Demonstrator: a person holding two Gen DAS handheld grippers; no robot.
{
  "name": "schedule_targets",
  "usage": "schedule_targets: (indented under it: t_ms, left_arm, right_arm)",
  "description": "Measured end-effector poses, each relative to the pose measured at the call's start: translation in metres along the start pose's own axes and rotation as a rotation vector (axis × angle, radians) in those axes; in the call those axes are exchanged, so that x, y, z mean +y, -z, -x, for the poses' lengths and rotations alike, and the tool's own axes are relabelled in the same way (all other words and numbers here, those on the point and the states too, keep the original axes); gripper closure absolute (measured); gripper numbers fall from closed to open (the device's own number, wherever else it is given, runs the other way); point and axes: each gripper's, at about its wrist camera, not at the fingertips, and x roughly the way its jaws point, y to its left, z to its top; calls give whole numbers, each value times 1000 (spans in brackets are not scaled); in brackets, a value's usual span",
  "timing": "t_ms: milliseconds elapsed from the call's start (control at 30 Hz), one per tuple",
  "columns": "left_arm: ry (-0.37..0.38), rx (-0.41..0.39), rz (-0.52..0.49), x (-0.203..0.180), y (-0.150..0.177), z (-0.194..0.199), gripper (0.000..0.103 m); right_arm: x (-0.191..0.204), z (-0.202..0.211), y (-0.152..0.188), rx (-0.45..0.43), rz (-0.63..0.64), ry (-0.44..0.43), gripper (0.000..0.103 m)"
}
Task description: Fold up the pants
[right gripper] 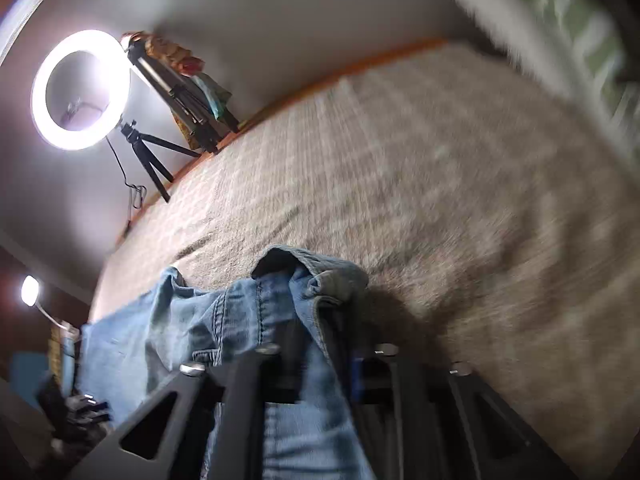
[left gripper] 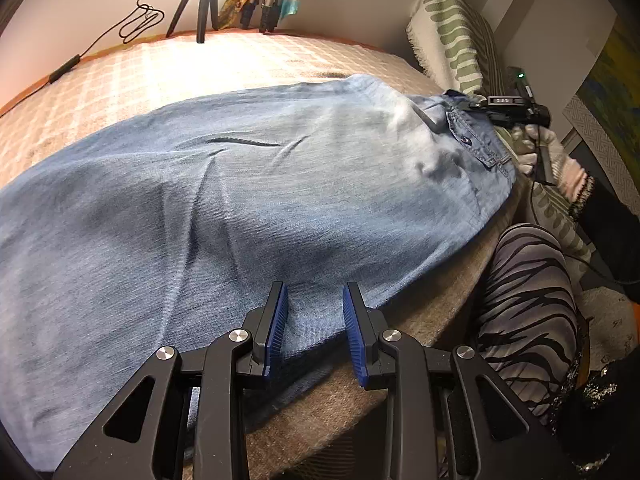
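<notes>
The right hand-held gripper is clenched on the waistband of the pants; the left hand-held gripper straddles their near edge, apparently unpinched. Soft, heavyish denim spread over the bed — it drapes and sags, so seams and waistband likely give the firmest hold.

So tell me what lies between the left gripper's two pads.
In the left wrist view, the jeans' near edge lies between the left gripper's pads, which stand apart.

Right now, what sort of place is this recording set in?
Probably a bedroom at home, rigged for filming: the jeans lie on a bed under a checked blanket, a patterned pillow leans by the wall, and a ring light stands on a small tripod.
</notes>
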Motion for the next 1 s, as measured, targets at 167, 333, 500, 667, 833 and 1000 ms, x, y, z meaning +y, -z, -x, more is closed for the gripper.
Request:
schedule_targets:
  t_ms: [167, 333, 500, 667, 833, 1000]
  left_arm:
    - [-1, 16, 3, 1, -1, 3, 76]
    - [-20, -25, 47, 12, 1, 29, 76]
    - [-58, -147, 151, 40, 1, 89, 76]
    - [-133, -290, 255, 71, 7, 164, 76]
    - [-229, -424, 331, 105, 21, 255, 56]
    - [-369, -518, 412, 142, 54, 346, 55]
  right_arm:
    - [1, 5, 2, 11, 67, 208, 96]
    - [10, -6, 2, 36, 96, 329, 67]
    - [45, 25, -4, -37, 178, 374, 45]
    - [94, 53, -4, -103, 232, 294, 41]
    - [157, 68, 2, -129, 303, 173, 37]
    - [224, 69, 16, -132, 388, 58, 36]
